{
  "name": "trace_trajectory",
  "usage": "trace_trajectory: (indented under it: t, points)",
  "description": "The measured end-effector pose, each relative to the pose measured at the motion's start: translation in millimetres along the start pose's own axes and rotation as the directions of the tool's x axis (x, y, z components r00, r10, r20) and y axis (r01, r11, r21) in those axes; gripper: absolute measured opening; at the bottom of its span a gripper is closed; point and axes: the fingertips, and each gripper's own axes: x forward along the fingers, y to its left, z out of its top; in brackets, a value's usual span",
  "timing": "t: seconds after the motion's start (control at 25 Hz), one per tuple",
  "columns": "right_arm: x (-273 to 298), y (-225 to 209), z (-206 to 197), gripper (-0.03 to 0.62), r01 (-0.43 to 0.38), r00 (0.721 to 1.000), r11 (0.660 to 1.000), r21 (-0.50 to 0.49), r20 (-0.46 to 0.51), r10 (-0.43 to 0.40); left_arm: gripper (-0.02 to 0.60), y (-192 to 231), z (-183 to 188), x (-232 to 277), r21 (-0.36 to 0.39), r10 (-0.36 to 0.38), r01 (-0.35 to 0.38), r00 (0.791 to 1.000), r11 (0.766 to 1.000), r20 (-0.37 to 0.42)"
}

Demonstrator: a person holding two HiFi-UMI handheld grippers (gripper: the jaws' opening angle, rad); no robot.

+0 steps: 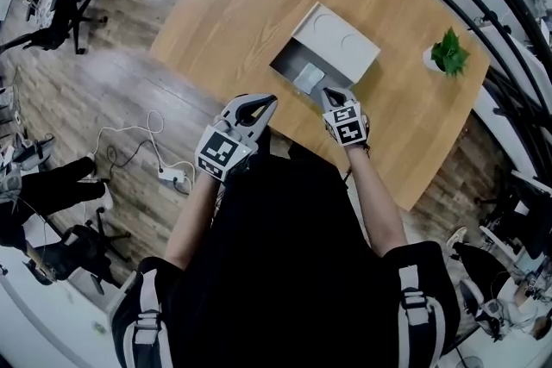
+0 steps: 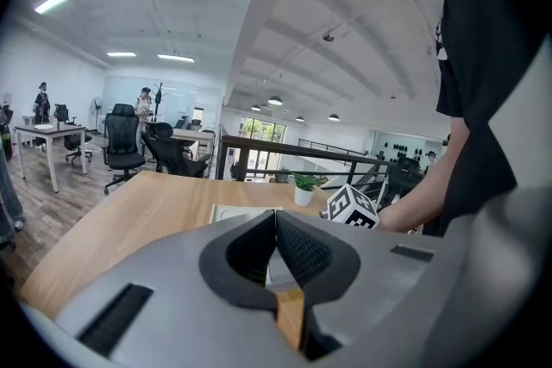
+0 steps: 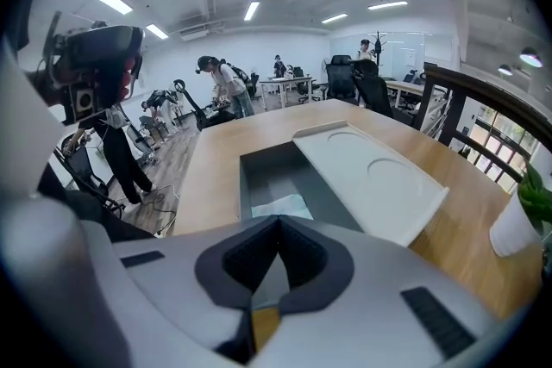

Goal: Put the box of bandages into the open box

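Office chairs (image 2: 122,142) and desks fill the far background, and a light wooden surface (image 1: 224,4) carries the work. On it stands the grey open box (image 1: 291,58), with its white lid (image 1: 338,34) lying tilted against the right side. A flat, pale blue-white box of bandages (image 1: 309,79) lies on the bottom of the open box, toward the near end.

The right hand-held gripper (image 1: 330,93) hovers just over the near rim. Its jaws are closed together with nothing between them, and they sit apart from the bandages. The left hand-held gripper (image 1: 267,102) hangs at the near edge of the surface, left of the box, also pinched closed and empty.

Judging by this, the placing step looks done. What remains is probably drawing the right gripper back without catching the rim, and perhaps the lid.

Print on the bandage box is too small to read. Its near end is cut off behind the right gripper's jaws. A small green potted plant (image 1: 448,52) stands well to the right.
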Motion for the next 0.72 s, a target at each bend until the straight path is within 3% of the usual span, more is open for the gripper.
trace_trajectory:
  t: [0.2, 0.44, 0.72]
  points:
    - [-18, 11, -3, 0.025, -0.054, 0.998, 0.999, -0.009, 0.039, 0.054, 0.023, -4, 1, 5, 0.010, -0.002, 0.002, 1.000, 1.000, 0.001]
    - [-41, 20, 12, 0.025, -0.137, 0.978, 0.990, 0.038, 0.163, 0.129, 0.023, -12, 0, 11, 0.015, -0.008, 0.008, 1.000, 1.000, -0.002]
    - [-72, 36, 34, 0.025, -0.202, 0.951, 0.977, -0.075, 0.224, 0.213, 0.023, -24, -3, 16, 0.021, -0.009, 0.010, 1.000, 1.000, -0.012]
